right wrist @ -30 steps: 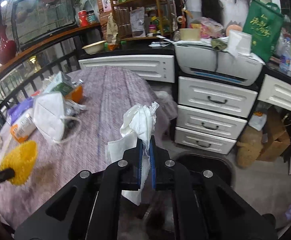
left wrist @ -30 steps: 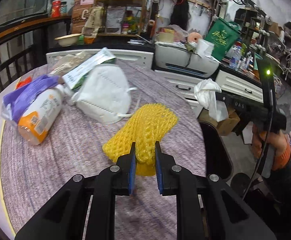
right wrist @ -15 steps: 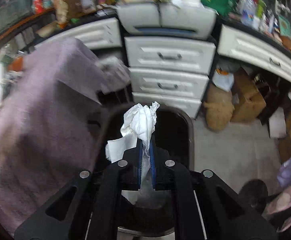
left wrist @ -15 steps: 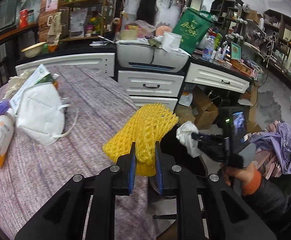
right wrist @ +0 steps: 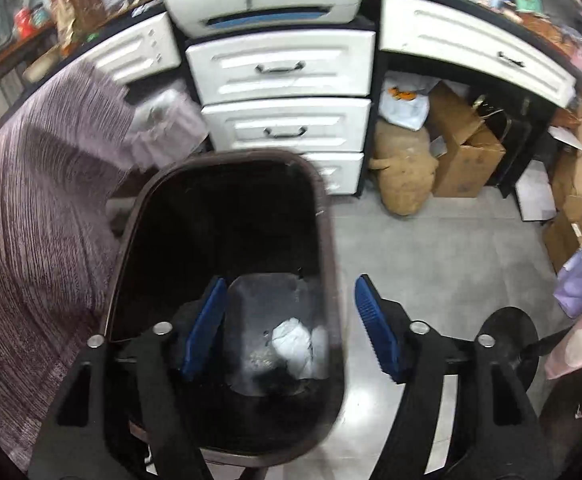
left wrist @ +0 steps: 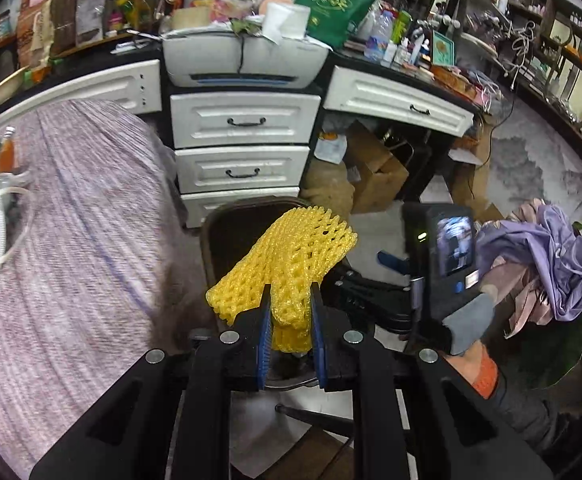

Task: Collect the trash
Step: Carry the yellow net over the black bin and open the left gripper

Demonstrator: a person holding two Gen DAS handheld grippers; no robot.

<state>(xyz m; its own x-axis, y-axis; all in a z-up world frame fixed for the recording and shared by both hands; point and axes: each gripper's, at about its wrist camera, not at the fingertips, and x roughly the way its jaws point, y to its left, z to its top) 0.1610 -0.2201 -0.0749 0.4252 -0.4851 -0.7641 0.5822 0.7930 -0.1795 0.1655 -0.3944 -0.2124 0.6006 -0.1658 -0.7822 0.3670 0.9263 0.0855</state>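
Just beyond the counter (left wrist: 71, 240) edge, the left hand-held gripper (left wrist: 289, 316), clamped on the yellow foam net (left wrist: 295, 260), hangs over the bin (right wrist: 323, 208), where the right hand-held gripper (right wrist: 291, 320), jaws opening and empty, stands above the dropped tissue (right wrist: 295, 346).

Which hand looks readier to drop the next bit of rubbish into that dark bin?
Left. Its fingers pinch the yellow foam net above the dark plastic bin. The right gripper is opening, empty; the crumpled white tissue lies inside.

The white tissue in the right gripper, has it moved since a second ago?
Yes. The white tissue has dropped from the opening right gripper to the bottom of the dark bin below the white drawers.
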